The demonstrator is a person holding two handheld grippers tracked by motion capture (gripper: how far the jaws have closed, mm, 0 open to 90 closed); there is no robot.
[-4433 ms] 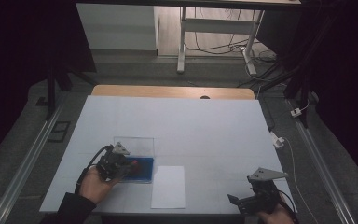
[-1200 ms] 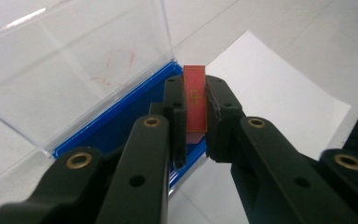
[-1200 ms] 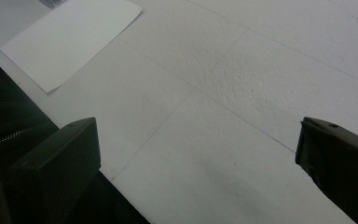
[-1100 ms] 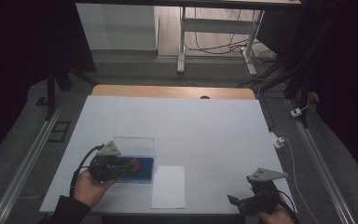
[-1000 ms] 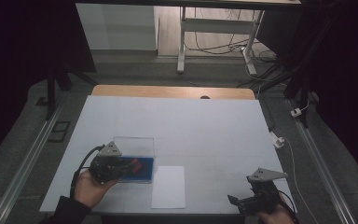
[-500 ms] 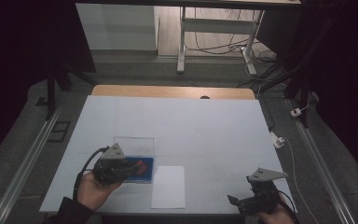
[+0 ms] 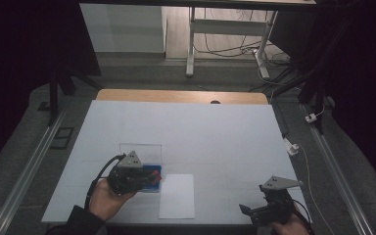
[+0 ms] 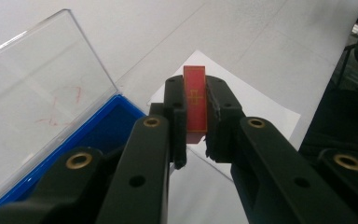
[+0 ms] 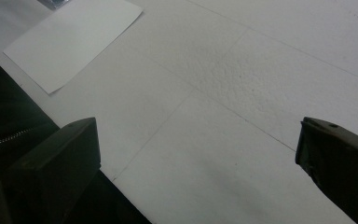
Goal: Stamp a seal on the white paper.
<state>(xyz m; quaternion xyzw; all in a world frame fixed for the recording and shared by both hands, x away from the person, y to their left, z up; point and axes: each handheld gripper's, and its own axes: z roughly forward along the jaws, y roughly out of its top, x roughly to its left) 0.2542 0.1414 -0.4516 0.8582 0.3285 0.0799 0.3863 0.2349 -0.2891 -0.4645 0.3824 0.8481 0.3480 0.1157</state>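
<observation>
The left gripper clamps 1 red card above the open blue case, apparently carrying it toward the white sheet; the right gripper idles open at near right.

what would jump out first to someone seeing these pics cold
The small red block with a gold cross mark, pinched upright in the left tool, stands out against the white table. Beside it sits the blue box with its clear lid raised, next to a white paper sheet. At the table's near right corner the right tool has its jaws wide apart.
</observation>
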